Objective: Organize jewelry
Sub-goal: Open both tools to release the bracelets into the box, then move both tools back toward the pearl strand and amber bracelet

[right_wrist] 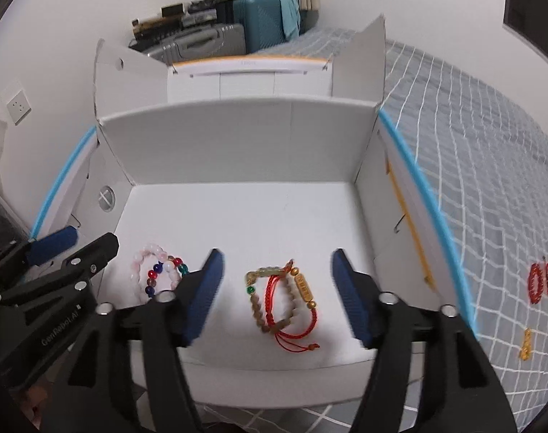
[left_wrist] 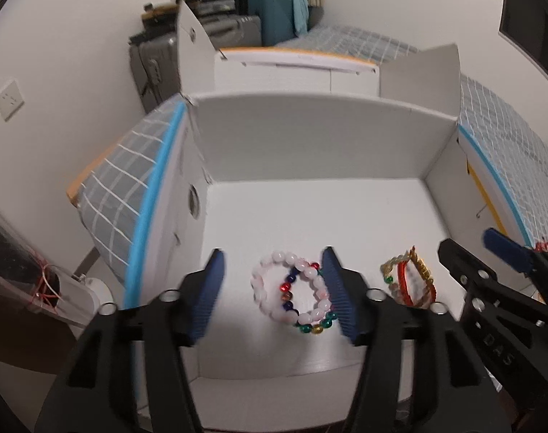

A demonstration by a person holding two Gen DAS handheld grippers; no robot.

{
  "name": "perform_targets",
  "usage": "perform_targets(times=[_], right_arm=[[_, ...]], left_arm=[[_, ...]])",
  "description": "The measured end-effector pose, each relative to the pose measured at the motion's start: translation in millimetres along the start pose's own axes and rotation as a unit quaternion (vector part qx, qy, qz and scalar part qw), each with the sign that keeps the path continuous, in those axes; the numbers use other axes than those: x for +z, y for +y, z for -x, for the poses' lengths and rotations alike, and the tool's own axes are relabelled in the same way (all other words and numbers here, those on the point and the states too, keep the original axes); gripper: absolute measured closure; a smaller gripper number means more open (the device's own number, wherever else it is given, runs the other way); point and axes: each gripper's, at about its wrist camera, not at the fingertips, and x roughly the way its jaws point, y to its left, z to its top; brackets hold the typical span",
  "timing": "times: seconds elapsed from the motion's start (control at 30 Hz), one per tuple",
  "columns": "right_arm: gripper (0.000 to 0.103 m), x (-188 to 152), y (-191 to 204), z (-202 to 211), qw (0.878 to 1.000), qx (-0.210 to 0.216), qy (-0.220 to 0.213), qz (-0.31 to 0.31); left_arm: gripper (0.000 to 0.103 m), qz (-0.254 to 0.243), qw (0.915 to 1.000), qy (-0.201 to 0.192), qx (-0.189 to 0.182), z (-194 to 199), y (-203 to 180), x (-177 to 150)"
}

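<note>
Two grippers hover side by side over the near edge of a white cardboard box that sits on a checked bedspread; the left gripper has its blue pads spread wide and grasps nothing, and the right gripper is likewise released and empty, its jaws well apart. Just beyond the left gripper, on the near left of the box floor, lie a pink bead bracelet and a multicoloured bead bracelet, overlapping each other; the gripper's right pad appears just beside them, though whether it touches them I cannot tell. To their right, framed between the right gripper's pads, lies a second cluster: a wooden bead bracelet, a red cord bracelet and a gold charm bracelet, tangled together on the floor. Outside the box, on the bedspread to the right, some pieces wait: two red bracelets and, nearer, a small gold piece. Farther off, the far half of the box floor is bare, and beyond its back wall stand a white unit and stacked suitcases. By my judgement the job is roughly half done; two groups are already in the box, while the pieces on the bedspread are not yet gathered, most likely work for the right gripper.
</note>
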Motion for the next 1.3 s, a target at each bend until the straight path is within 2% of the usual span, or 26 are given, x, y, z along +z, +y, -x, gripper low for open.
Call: perform_targets(times=[0.17,0.4,0.63,0.83,1.1,1.3], right_arm=[[0.011,2.9,-12.1,31.5,0.999,-0.019,-0.043,0.0],[0.008,-4.2,-52.9,78.8,0.996,-0.036,-0.079,-0.017],[0.008,-23.1,-112.7,119.2,0.991,-0.077,-0.103,-0.038],[0.008,-45.7,-178.8,138.9,0.987,-0.106,-0.103,-0.068],[0.008,-78.9,-255.7,138.3,0.981,-0.14,-0.08,-0.111],[0.008,-101.7,-295.2,126.9,0.977,-0.154,-0.061,-0.135]], left_arm=[[0.022,-0.002,0.9995,-0.033,0.002,22.2,-2.8,4.9],[0.007,-0.018,0.9965,-0.079,-0.021,56.6,-31.4,11.9],[0.006,-0.052,0.9924,-0.098,-0.054,79.7,-93.0,12.7],[0.006,-0.087,0.9866,-0.102,-0.093,88.1,-165.7,10.3],[0.006,-0.149,0.9764,-0.095,-0.124,83.3,-266.3,2.3],[0.006,-0.181,0.9695,-0.076,-0.146,64.1,-326.9,-8.3]])
